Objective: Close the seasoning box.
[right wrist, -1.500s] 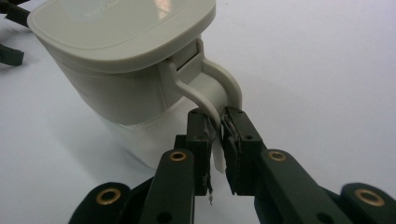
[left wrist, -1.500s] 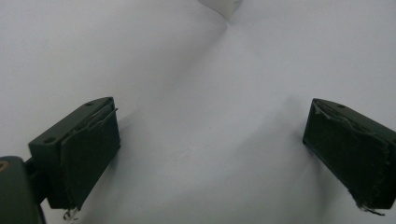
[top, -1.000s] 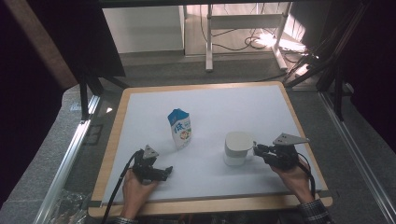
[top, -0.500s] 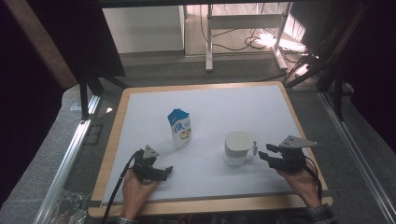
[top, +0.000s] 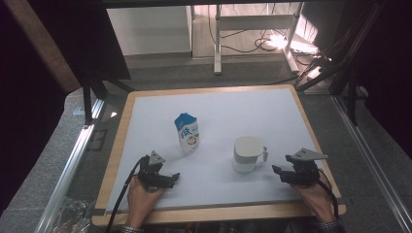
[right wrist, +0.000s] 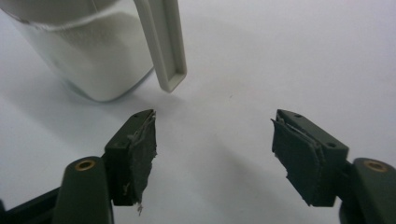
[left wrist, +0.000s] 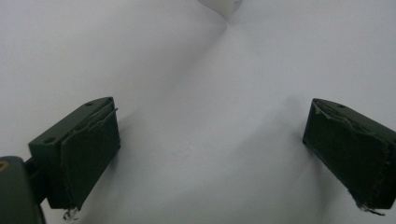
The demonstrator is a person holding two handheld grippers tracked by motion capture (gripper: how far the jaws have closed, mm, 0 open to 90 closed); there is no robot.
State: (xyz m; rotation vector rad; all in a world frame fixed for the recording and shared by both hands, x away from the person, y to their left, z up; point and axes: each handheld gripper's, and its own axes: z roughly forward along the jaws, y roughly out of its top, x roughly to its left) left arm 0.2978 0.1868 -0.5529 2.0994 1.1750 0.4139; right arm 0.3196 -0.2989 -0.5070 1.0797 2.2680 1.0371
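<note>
- We hold our right gripper (top: 281, 171) low on the white table (top: 272, 116), just right of the white jug (top: 246, 154), apart from it.
- Its jaws have just been opening; they now stand wide with nothing but bare table between the pads (right wrist: 142, 149).
- In the right gripper view the jug's handle (right wrist: 161, 42) hangs down just ahead of the left-hand jaw, its long axis near upright, its free lower end clear of the table. The handle faces our right gripper.
- We judge the jug released and standing on its own, upright.
- Our left gripper (top: 171, 177) rests near the front edge, jaws wide and empty; the blue-and-white carton (top: 187, 133) stands just beyond it, upright.
- The right hand is much nearer the jug; the left is nearer the carton, well apart from the jug.
</note>
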